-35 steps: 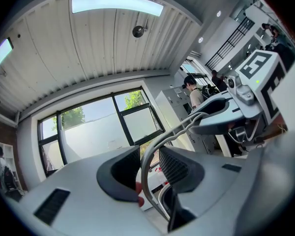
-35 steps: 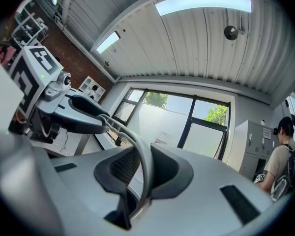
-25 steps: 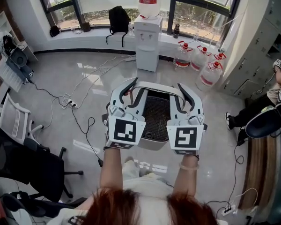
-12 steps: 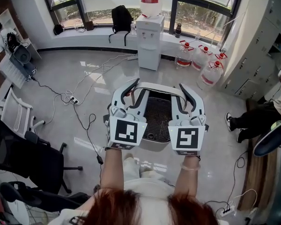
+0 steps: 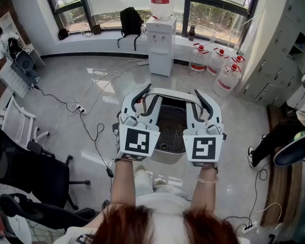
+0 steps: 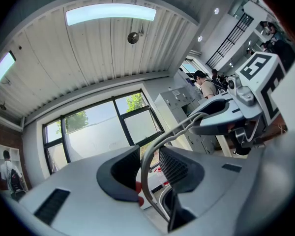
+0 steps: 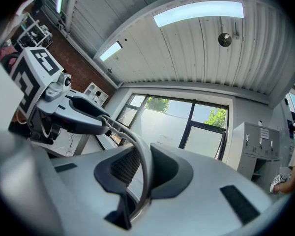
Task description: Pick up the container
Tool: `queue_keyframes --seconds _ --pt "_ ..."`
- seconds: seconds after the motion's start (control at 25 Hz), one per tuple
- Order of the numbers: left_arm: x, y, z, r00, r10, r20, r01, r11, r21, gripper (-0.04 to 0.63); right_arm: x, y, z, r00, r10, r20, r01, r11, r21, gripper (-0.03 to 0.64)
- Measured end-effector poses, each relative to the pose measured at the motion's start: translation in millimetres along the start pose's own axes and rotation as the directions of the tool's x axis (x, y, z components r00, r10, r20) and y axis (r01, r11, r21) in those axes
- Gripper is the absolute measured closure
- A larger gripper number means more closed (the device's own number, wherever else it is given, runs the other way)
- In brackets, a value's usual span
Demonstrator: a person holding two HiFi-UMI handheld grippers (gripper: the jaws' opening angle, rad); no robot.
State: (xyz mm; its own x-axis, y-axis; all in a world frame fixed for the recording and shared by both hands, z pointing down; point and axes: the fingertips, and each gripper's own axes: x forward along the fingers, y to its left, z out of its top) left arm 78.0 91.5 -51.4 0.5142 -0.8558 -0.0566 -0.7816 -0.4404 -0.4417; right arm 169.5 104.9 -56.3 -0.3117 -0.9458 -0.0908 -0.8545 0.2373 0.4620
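I hold the container, a white bin with a dark mesh inside, up in the air over the floor. Its thin white rim arches between the two grippers. My left gripper is shut on the rim's left side; in the left gripper view the grey rim runs between the ribbed pads. At the right side, my right gripper is shut on the rim in the same way. Each gripper view shows the other gripper along the rim, the right gripper and the left gripper.
Far below lies a grey tiled floor with cables. A water dispenser stands by the window, with several water jugs to its right. A black office chair is at the left. A seated person and lockers are at the right.
Both grippers keep their hold on the container, and it stays at the same place in view. The person at the right edge has shifted.
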Motion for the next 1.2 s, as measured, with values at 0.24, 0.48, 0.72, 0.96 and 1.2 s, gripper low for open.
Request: queue_keyframes --seconds 0.24,0.48,0.72,0.96,1.2 --pt "-4 -6 -2 1.0 -0.011 0.008 0.01 1.0 0.012 0.471 -7 3 -6 1.0 -0.019 0.005 0.019 1.0 0.001 0.54" --pt "1 -9 -5 0.999 -0.034 0.015 0.034 0.999 0.005 0.471 -9 1 -9 0.999 -0.037 -0.005 0.037 0.999 -0.015 0.541" --pt "2 -17 1 0.998 -0.048 0.04 0.047 0.999 0.018 0.471 -17 -5 -12 0.998 -0.064 -0.008 0.064 0.998 -0.004 0.541" --pt "6 -30 8 0.996 -0.072 0.044 0.071 0.997 0.033 0.471 -26 -17 -16 0.997 -0.079 -0.015 0.079 0.997 0.002 0.541" --pt "6 -36 9 0.996 -0.082 0.036 0.08 0.996 0.049 0.471 -29 -20 -19 0.996 -0.087 -0.009 0.087 0.996 0.029 0.541"
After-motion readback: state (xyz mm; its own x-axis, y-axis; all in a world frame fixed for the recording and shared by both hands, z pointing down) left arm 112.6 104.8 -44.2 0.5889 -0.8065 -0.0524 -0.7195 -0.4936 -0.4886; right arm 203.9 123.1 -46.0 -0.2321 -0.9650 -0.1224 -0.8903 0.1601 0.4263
